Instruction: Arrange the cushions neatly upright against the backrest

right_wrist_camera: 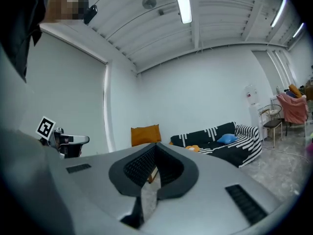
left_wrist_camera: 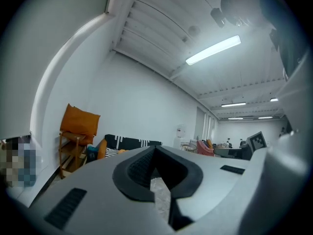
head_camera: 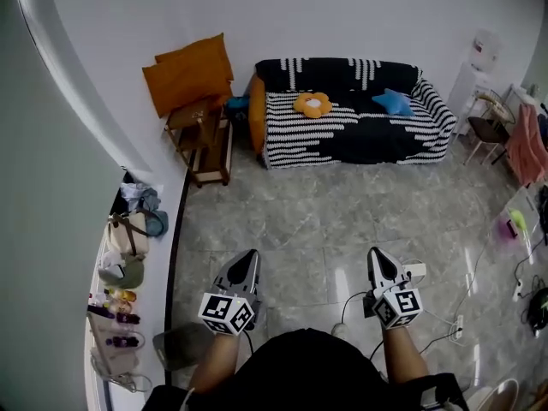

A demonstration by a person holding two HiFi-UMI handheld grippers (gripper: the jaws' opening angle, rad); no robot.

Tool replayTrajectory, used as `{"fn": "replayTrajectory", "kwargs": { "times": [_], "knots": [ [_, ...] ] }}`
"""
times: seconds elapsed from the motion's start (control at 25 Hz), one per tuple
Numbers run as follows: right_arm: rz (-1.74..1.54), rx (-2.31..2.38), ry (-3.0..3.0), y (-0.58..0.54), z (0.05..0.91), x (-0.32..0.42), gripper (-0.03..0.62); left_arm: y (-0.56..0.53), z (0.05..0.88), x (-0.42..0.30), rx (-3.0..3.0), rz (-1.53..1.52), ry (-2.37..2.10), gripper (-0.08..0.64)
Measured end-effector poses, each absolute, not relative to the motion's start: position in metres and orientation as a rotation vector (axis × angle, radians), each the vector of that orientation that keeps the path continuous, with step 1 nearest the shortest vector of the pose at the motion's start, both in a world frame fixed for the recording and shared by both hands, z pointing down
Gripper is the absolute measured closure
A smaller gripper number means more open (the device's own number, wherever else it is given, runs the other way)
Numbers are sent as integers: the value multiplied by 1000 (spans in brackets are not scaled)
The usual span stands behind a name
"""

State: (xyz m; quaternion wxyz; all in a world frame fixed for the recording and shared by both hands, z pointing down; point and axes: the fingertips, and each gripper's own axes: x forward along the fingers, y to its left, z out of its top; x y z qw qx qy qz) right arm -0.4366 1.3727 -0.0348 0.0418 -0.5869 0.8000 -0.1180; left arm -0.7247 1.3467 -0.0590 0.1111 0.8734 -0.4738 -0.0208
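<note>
Left gripper [head_camera: 247,259] and right gripper [head_camera: 374,255] both clenched on nothing, held level at the near side, flower cushion [head_camera: 312,104] and blue star cushion [head_camera: 393,101] on the striped sofa [head_camera: 360,139] seat, far across the floor, well apart from both grippers, orange cushions [head_camera: 188,74] on a wooden chair [head_camera: 205,144] far left.

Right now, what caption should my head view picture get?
Shut left gripper and shut right gripper face a striped sofa with a flower cushion and a star cushion.

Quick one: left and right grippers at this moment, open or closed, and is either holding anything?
Left gripper: closed, fingers together, holding nothing.
Right gripper: closed, fingers together, holding nothing.
</note>
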Motion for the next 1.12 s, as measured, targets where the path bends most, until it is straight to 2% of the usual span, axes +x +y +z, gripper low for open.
{"fn": "replayTrajectory", "kwargs": {
  "times": [0.16,0.2,0.24,0.28,0.36,0.4,0.64,0.88,1.12],
  "knots": [
    [-340,-1718,2434,1386,-47,-451,561,1349,-64,-726,2618,-116,-1277,542],
    [-349,-1695,2427,1388,-47,-454,524,1349,-65,-724,2635,-114,-1251,540],
    [-357,-1685,2418,1388,-46,-456,387,1349,-64,-722,2648,-100,-1239,538],
    [-357,-1687,2406,1388,-45,-457,317,1347,-62,-719,2656,-76,-1240,496],
    [-332,-1716,2377,1387,-45,-454,262,1343,-56,-714,2661,-19,-1261,328],
    [-320,-1734,2370,1384,-45,-452,243,1341,-53,-712,2659,-1,-1274,292],
    [-314,-1723,2368,1346,-43,-432,230,1308,-44,-703,2619,19,-1331,232],
    [-313,-1652,2363,1268,-34,-389,230,1242,-64,-671,2629,6,-1429,232],
    [-372,-1586,2331,1215,-39,-327,232,1189,-71,-600,2588,-93,-1437,233]
  ]
}}
